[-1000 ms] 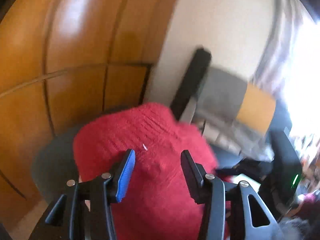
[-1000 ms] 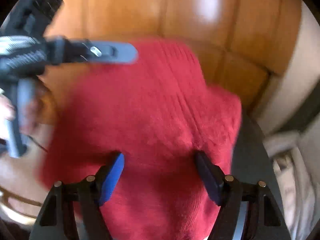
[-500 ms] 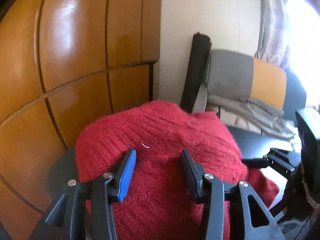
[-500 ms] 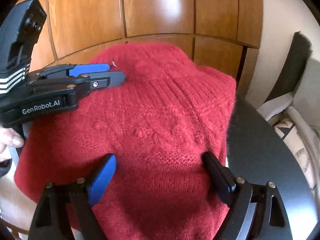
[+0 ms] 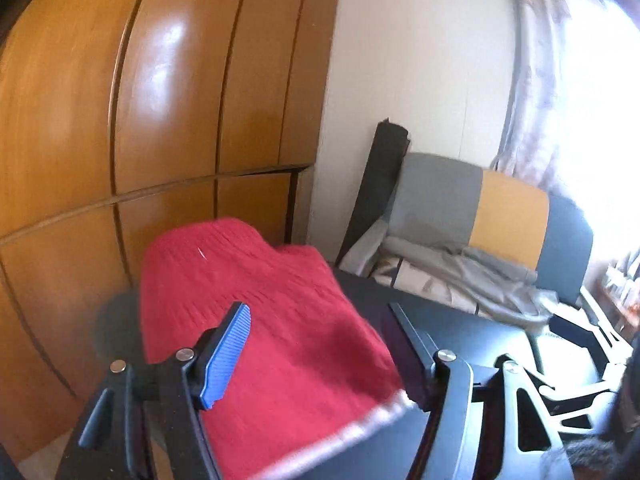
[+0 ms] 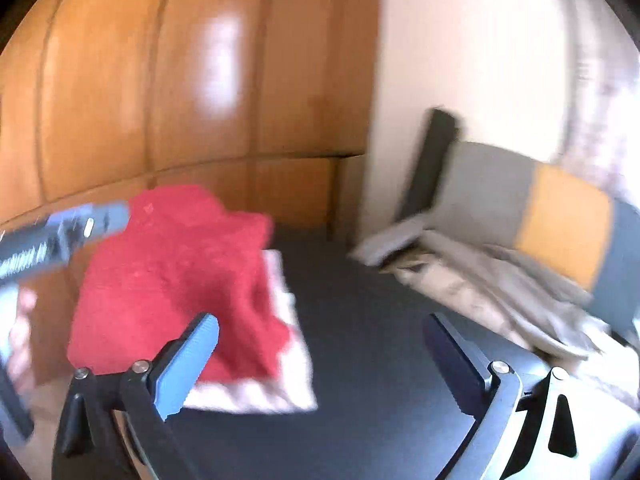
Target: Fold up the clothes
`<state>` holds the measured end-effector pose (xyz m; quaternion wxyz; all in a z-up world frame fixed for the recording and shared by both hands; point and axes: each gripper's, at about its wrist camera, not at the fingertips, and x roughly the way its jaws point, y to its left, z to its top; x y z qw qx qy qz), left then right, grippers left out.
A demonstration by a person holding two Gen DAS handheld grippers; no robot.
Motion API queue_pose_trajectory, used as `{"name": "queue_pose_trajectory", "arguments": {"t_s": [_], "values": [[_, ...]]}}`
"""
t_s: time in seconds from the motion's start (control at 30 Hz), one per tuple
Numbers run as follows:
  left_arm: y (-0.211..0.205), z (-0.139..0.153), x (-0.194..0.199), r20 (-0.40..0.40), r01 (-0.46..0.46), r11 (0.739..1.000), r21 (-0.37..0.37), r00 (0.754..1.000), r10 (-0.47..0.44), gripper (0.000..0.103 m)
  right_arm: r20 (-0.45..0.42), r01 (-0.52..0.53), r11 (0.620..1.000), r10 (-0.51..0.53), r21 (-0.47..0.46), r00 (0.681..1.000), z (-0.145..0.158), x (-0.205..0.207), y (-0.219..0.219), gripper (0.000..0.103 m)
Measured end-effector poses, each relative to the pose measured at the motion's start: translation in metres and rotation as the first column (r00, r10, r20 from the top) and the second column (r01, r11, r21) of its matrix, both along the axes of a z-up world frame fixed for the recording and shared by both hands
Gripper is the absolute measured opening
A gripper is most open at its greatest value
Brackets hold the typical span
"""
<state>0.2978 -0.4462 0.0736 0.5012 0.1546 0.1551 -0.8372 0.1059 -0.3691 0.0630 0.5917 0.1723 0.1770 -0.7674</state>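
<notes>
A folded red knit sweater (image 5: 260, 320) lies at the left end of a black table (image 5: 460, 320). In the right wrist view the sweater (image 6: 172, 280) rests on a pale folded garment (image 6: 288, 380). My left gripper (image 5: 320, 316) is open and empty, just above the sweater's near edge. My right gripper (image 6: 320, 328) is open and empty, right of the sweater over bare table (image 6: 360, 320). The left gripper also shows blurred at the left of the right wrist view (image 6: 80, 224).
A wooden wardrobe (image 5: 160, 120) stands close behind the table. A grey and yellow chair (image 5: 480, 208) with crumpled grey cloth (image 5: 460, 272) stands at the right, by a bright curtained window (image 5: 580, 100). A black rolled mat (image 5: 380, 184) leans on the wall.
Both grippers have pulled back and swung right, away from the sweater. The sweater now lies flat on the table. The left gripper's jaws have opened wider.
</notes>
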Motion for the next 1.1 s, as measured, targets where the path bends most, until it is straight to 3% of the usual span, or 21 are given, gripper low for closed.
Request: {"name": "queue_pose_trajectory", "arguments": {"t_s": [0.1, 0.2, 0.23, 0.33, 0.43, 0.5, 0.6, 0.63, 0.73, 0.97, 1.1], "values": [[0.041, -0.003, -0.026, 0.023, 0.011, 0.999, 0.04, 1.0, -0.012, 0.069, 0.035, 0.112, 0.991, -0.115, 0.078, 0.993, -0.009, -0.021, 0.05, 0.103], [0.08, 0.005, -0.044, 0.014, 0.105, 0.994, 0.027, 0.994, -0.105, 0.069, -0.013, 0.319, 0.942, -0.319, 0.101, 0.948, -0.017, -0.041, 0.098, 0.103], [0.09, 0.009, -0.047, 0.004, 0.116, 0.993, 0.017, 0.993, -0.116, 0.068, 0.005, 0.341, 0.935, -0.343, 0.101, 0.939, -0.017, -0.047, 0.112, 0.103], [0.104, 0.023, -0.039, -0.036, 0.086, 0.996, 0.026, 0.996, -0.085, 0.068, 0.048, 0.348, 0.934, -0.353, 0.085, 0.934, -0.015, -0.054, 0.144, 0.103], [0.107, 0.033, -0.03, 0.1, -0.021, 0.999, -0.047, 0.995, 0.026, 0.065, 0.094, 0.293, 0.954, -0.298, 0.06, 0.95, -0.012, -0.048, 0.151, 0.103], [0.108, 0.036, -0.02, 0.257, -0.175, 0.971, -0.162, 0.943, 0.212, 0.065, 0.09, 0.228, 0.973, -0.23, 0.032, 0.969, -0.003, -0.03, 0.141, 0.103], [0.111, 0.04, 0.012, 0.32, -0.312, 0.899, -0.307, 0.856, 0.407, 0.067, 0.057, 0.115, 0.993, -0.114, -0.01, 0.992, 0.012, 0.004, 0.109, 0.103], [0.111, 0.042, 0.026, 0.306, -0.333, 0.891, -0.309, 0.852, 0.424, 0.067, 0.046, 0.069, 0.997, -0.068, -0.022, 0.997, 0.018, 0.019, 0.093, 0.103], [0.104, 0.049, 0.07, 0.234, -0.364, 0.901, -0.235, 0.879, 0.416, 0.067, 0.032, -0.025, 0.998, 0.027, -0.052, 0.999, 0.033, 0.06, 0.053, 0.103], [0.059, 0.034, 0.127, 0.112, -0.429, 0.903, 0.021, 0.899, 0.424, 0.065, 0.05, -0.142, 0.989, 0.144, -0.031, 0.988, 0.033, 0.138, -0.023, 0.103], [0.044, 0.007, 0.135, 0.126, -0.43, 0.896, 0.109, 0.9, 0.417, 0.065, 0.038, -0.17, 0.985, 0.169, 0.016, 0.985, 0.016, 0.158, -0.043, 0.103]]}}
